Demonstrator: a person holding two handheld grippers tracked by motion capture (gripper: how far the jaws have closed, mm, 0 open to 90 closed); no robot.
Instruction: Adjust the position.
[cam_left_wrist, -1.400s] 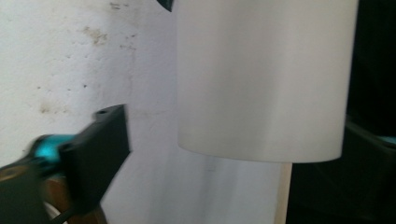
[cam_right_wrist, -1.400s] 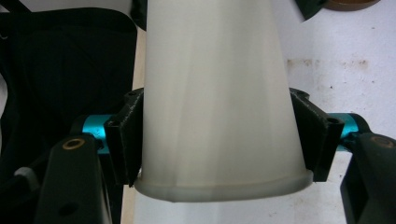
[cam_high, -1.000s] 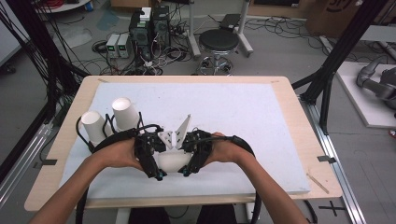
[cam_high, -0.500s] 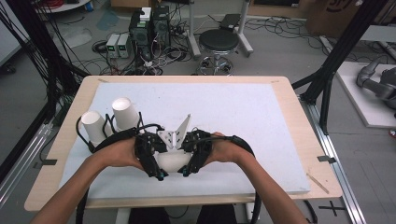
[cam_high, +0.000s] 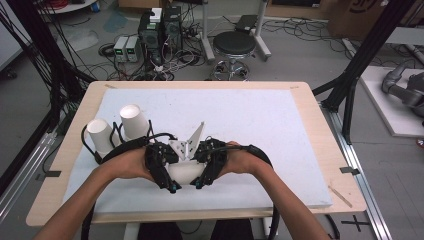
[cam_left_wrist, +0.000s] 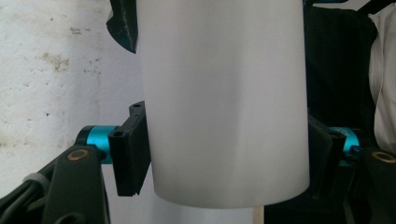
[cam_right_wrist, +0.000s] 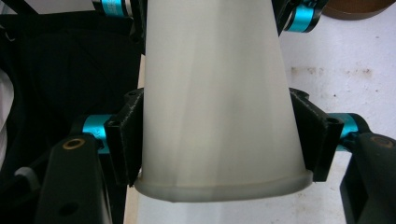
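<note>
Cups: one held (cam_high: 184, 172), two standing (cam_high: 134, 120) at left.

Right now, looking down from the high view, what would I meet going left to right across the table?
First upturned white cup → second upturned white cup → left gripper, jaws just closed on the held white cup → right gripper, shut on its other end → bare white mat.
</note>
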